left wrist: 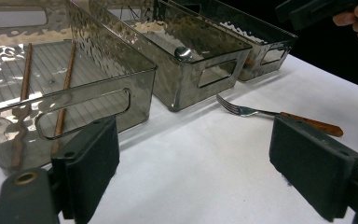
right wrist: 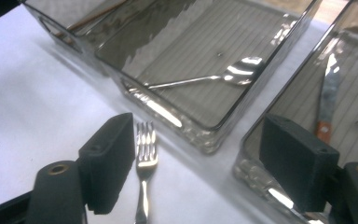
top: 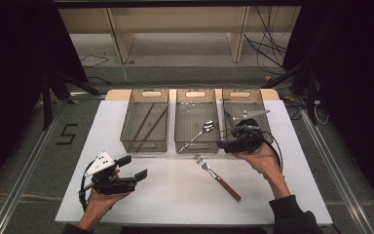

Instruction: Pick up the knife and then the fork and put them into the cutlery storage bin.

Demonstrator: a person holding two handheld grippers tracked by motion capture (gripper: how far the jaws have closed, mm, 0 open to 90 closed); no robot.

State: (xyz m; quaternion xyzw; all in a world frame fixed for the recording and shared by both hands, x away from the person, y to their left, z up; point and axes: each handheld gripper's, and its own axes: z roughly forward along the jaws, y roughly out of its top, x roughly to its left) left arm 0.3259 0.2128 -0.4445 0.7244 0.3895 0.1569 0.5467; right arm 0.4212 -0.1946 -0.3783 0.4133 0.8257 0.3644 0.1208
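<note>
My right hand-held gripper [top: 231, 144] stands wide open and empty near the fork [top: 216, 176], because I want it next. My left hand-held gripper [top: 132, 167] waits open on the worktop [top: 175, 200], holding nothing.

Desk [top: 126, 195]: white, plain. Three bins [top: 145, 122]: smoke-grey, clear, with ribbed floors and rippled walls. Chopsticks [top: 146, 124] in the 9 o'clock bin: reddish brown. Spoon [top: 200, 132] in the middle bin: bright silver. Knife [right wrist: 328, 100] in the 3 o'clock bin: silver blade, orange-brown handle. Fork [top: 216, 176]: silver tines and neck, reddish-brown wooden handle. Left gripper [top: 131, 168]: black, with a pale grey plate dotted black. Right gripper [top: 222, 145]: black. Sleeve [top: 292, 214]: dark grey.
</note>
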